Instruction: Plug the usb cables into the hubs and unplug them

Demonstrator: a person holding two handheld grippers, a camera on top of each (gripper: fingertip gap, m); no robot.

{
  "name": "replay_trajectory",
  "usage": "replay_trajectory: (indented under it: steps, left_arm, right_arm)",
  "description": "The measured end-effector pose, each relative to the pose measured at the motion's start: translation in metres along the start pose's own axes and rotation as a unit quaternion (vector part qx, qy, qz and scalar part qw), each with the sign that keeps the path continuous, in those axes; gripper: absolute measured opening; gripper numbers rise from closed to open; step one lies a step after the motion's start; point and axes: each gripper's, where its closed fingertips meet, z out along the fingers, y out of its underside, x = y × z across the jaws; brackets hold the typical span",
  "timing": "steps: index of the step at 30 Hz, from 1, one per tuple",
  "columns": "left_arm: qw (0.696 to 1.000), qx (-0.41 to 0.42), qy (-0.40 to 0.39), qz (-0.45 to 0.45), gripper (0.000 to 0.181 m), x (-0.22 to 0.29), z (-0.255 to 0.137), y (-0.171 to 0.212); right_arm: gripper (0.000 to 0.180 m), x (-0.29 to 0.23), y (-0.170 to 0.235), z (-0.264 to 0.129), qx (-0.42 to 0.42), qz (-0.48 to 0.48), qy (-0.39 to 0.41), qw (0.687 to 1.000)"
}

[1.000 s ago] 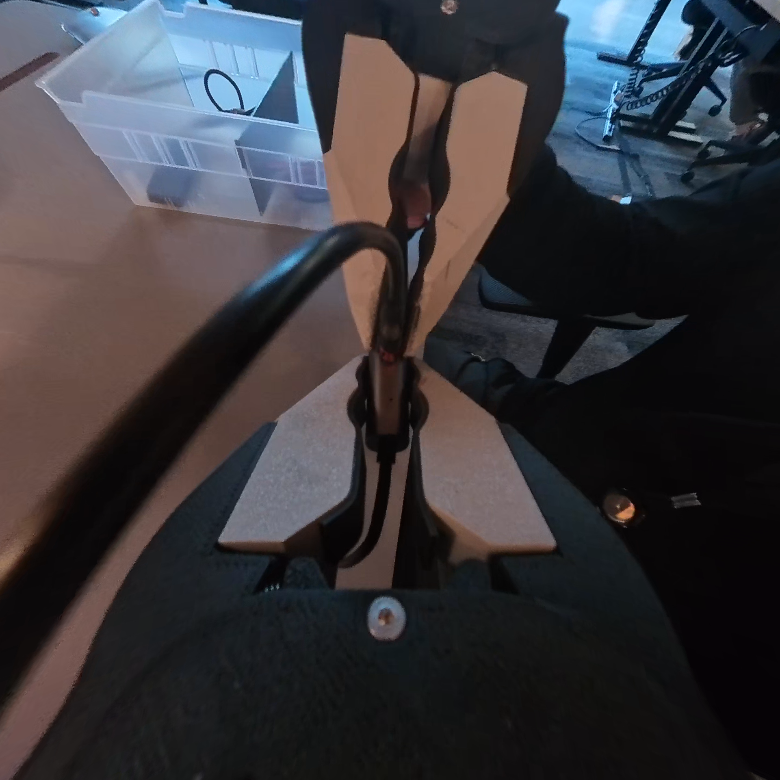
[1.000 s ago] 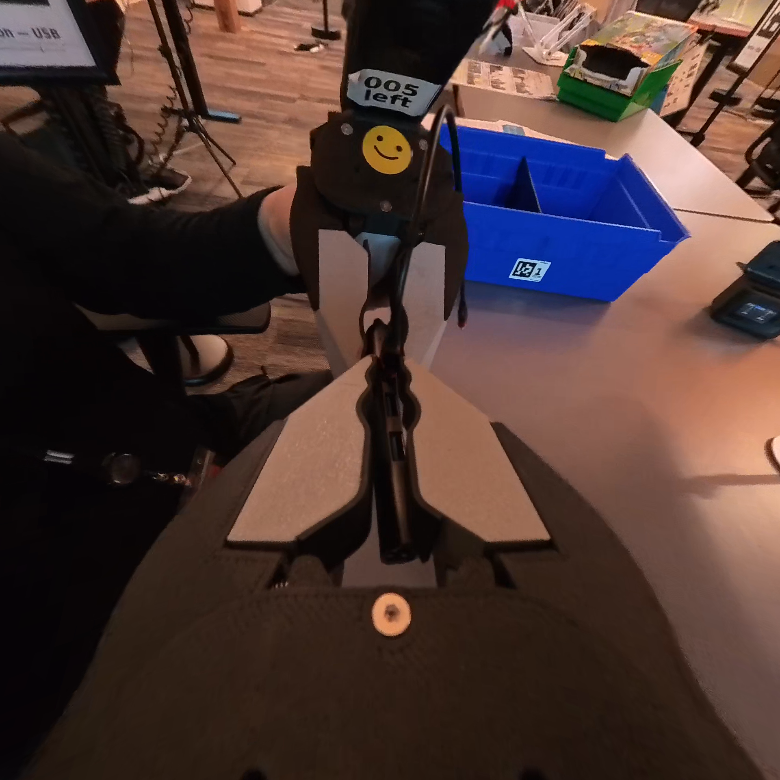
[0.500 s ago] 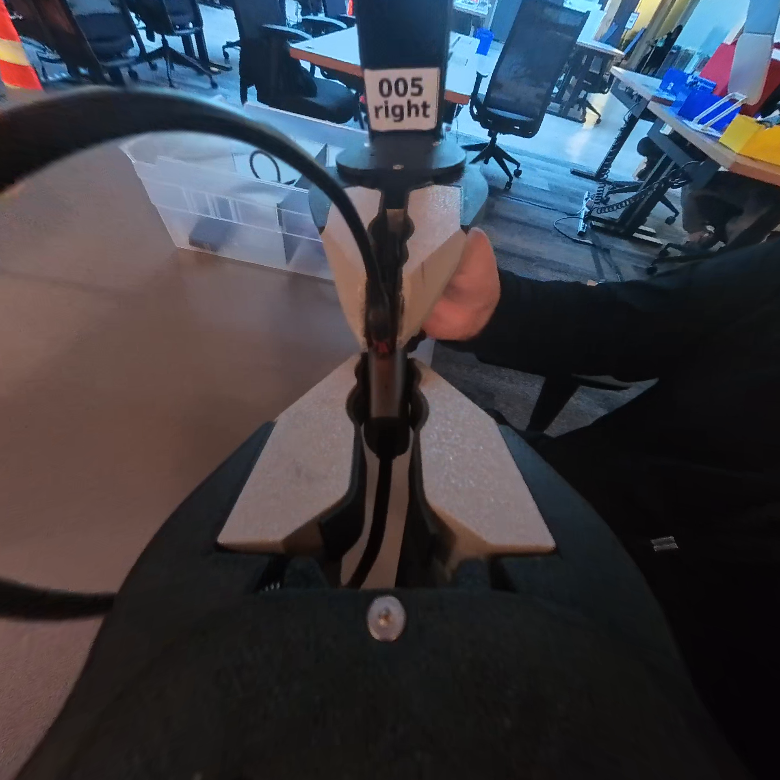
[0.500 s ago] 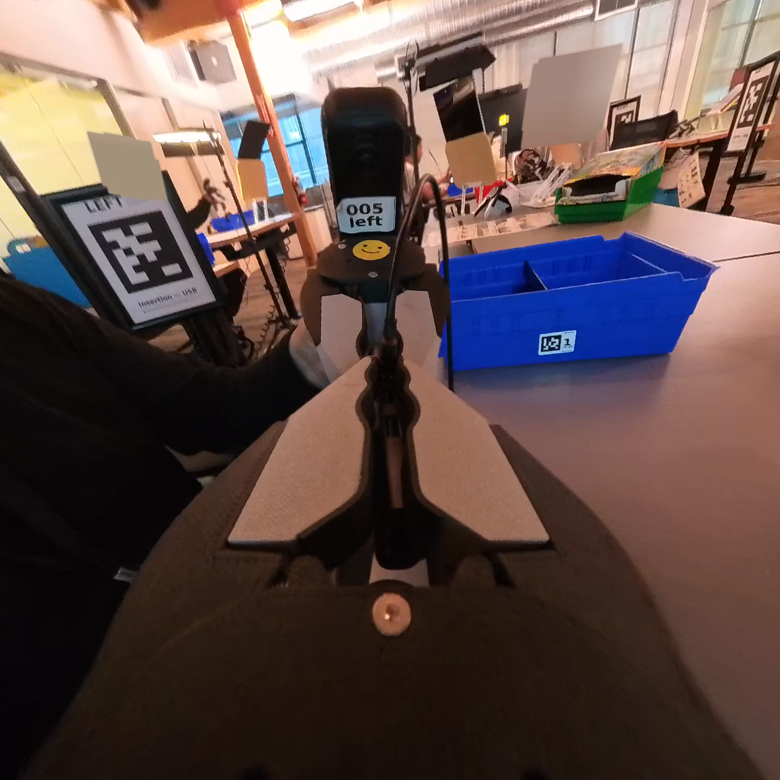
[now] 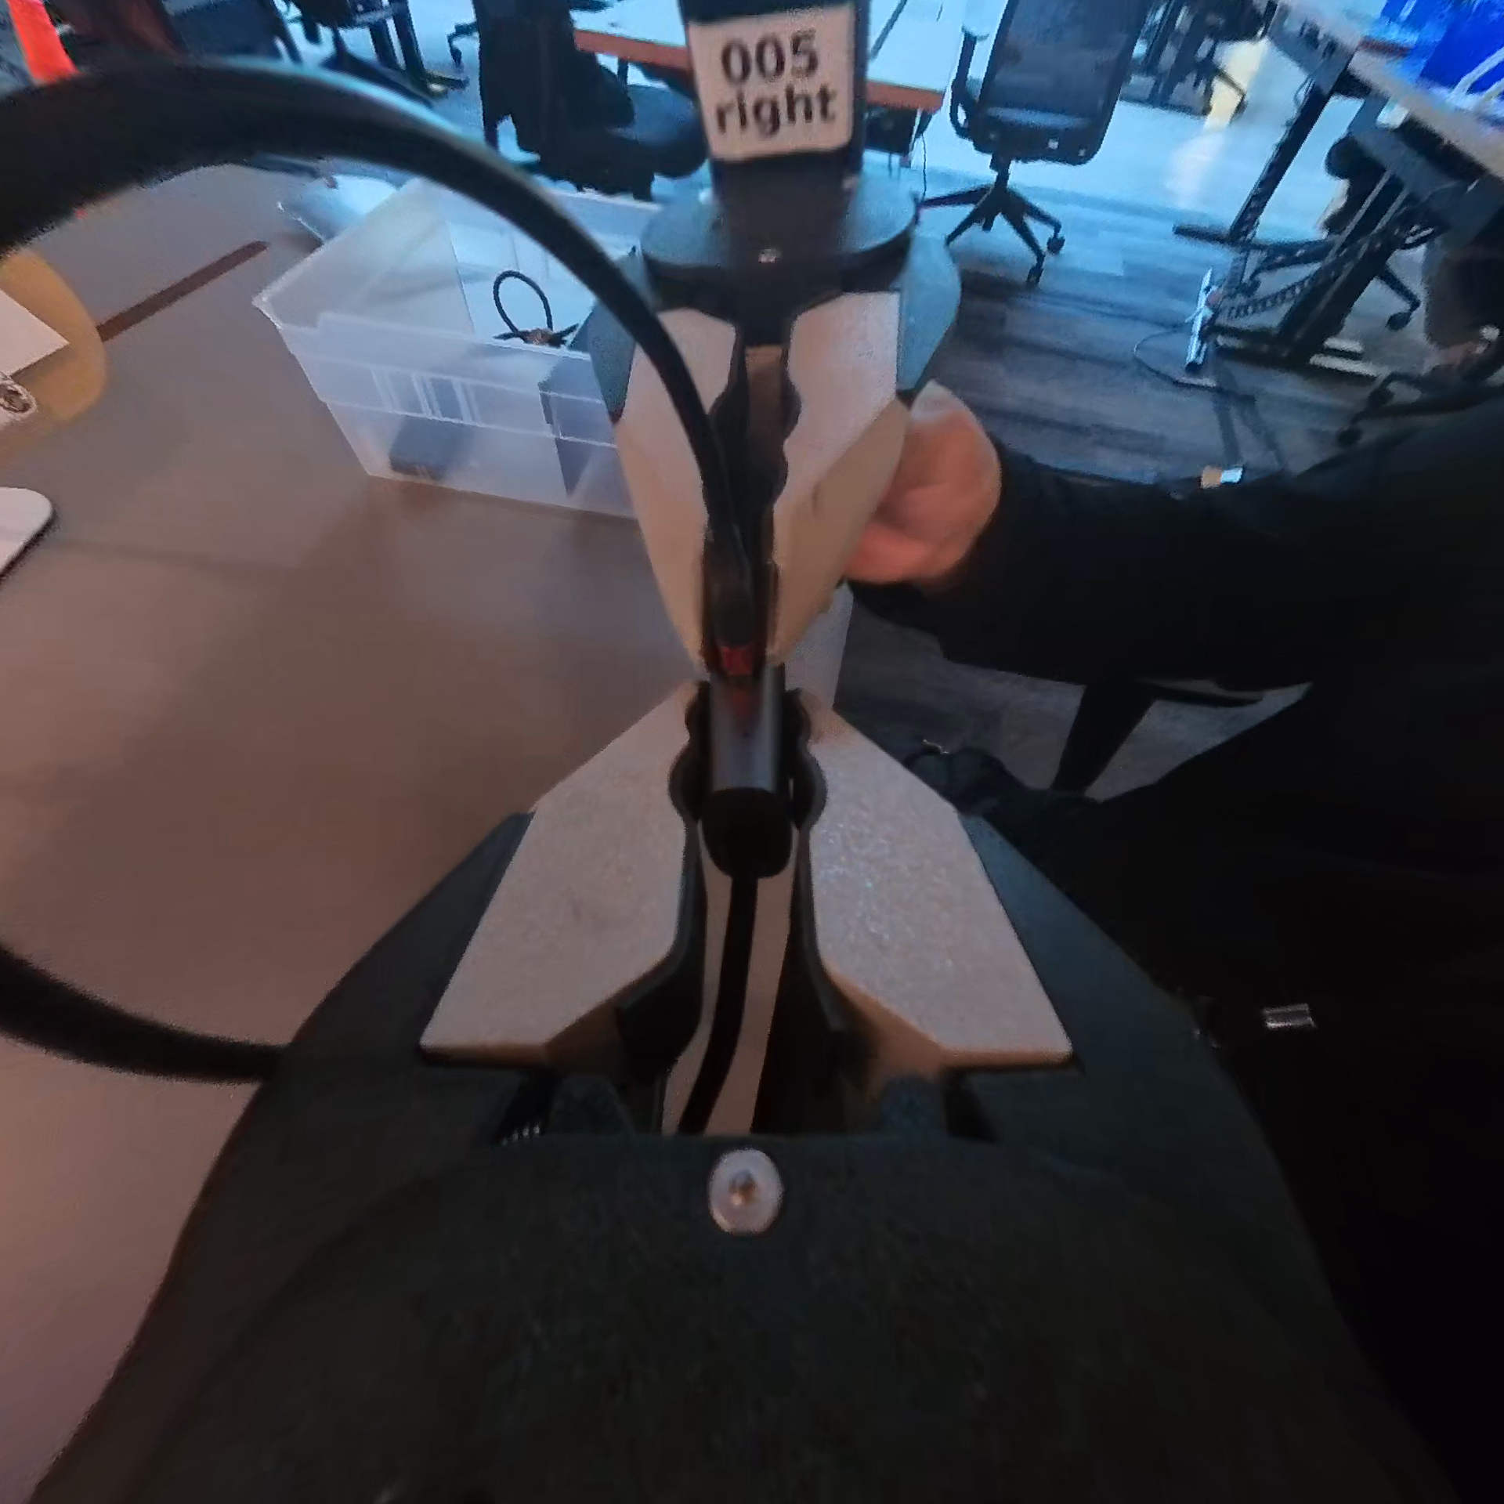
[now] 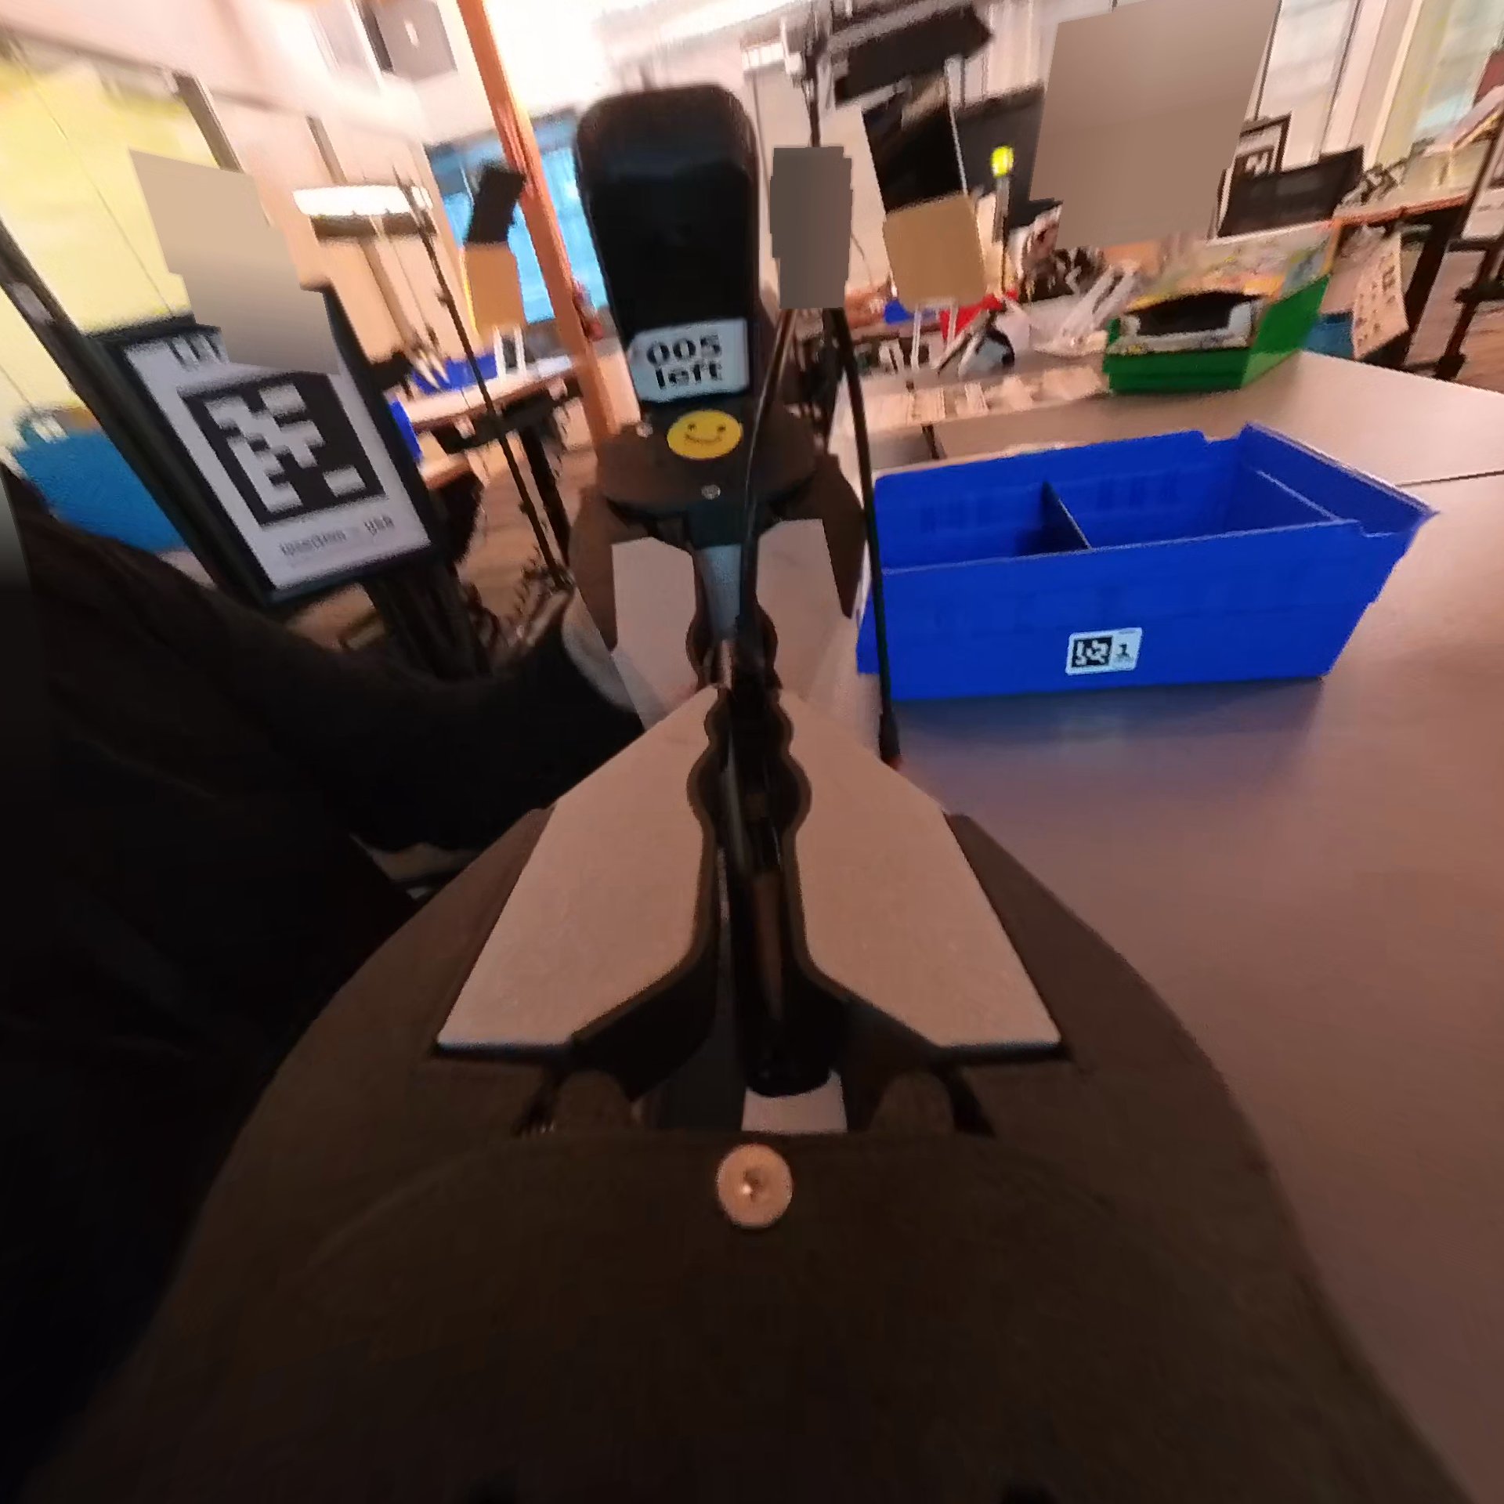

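So both grippers meet tip to tip above the desk, left fingers pinching the hub, right fingers pinching the plug, so I'd push dead straight without twisting.

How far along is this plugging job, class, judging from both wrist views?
Done: both parts are picked up. In hand: the left gripper clamps the hub, the right gripper clamps the cable plug, tip to tip at the port. Left: whether it is seated cannot be told; unplugging remains.

Wrist cams face each other, close | shared: both jaws, table
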Motion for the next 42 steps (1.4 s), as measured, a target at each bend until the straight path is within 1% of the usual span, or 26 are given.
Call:
replay_trajectory:
  steps: [2,5,12,17,21,23,26,29,36,38,42]
  left_arm:
    - [1.000,-0.007,-0.002,0.006,0.014,0.002,0.002,0.001]
    - [1.000,-0.012,-0.015,0.014,0.015,0.000,0.006,0.002]
    - [0.999,-0.024,-0.029,0.036,0.014,0.001,0.010,0.003]
    - [0.999,-0.027,-0.019,0.038,0.015,0.004,0.013,0.004]
    - [0.999,-0.033,-0.017,0.038,0.015,0.003,0.014,0.007]
    - [0.999,-0.019,-0.003,0.028,0.015,0.003,0.011,0.005]
    - [0.999,0.028,0.021,-0.003,0.014,0.005,0.009,-0.003]
    - [0.998,0.059,0.014,-0.003,0.015,0.004,0.011,-0.011]
    - [0.998,0.060,0.011,-0.024,0.015,-0.005,0.003,-0.007]
    - [0.997,0.072,0.006,-0.028,0.015,-0.008,0.002,-0.010]
    - [0.997,0.075,0.003,-0.027,0.015,-0.009,0.000,-0.011]
  right_arm:
    - [0.005,-0.001,0.002,-0.002,-0.025,-0.015,0.011,1.000]
    - [0.013,0.003,0.005,-0.006,-0.052,-0.029,0.037,0.998]
    - [0.013,0.002,0.009,-0.012,-0.085,-0.045,0.041,0.995]
    - [0.007,-0.004,0.012,-0.014,-0.100,-0.063,0.026,0.993]
    - [0.005,-0.003,0.015,-0.015,-0.113,-0.104,0.042,0.987]
    - [0.005,-0.004,0.011,-0.012,-0.094,-0.114,0.046,0.988]
    - [0.004,-0.003,0.004,-0.010,-0.048,-0.098,0.036,0.993]
    - [0.004,-0.003,-0.003,-0.013,0.005,-0.069,0.014,0.998]
    - [0.002,0.008,-0.005,-0.008,0.097,0.000,-0.010,0.995]
    - [0.003,0.010,-0.007,-0.009,0.126,0.023,-0.022,0.992]
    - [0.003,0.011,-0.009,-0.009,0.154,0.047,-0.036,0.986]
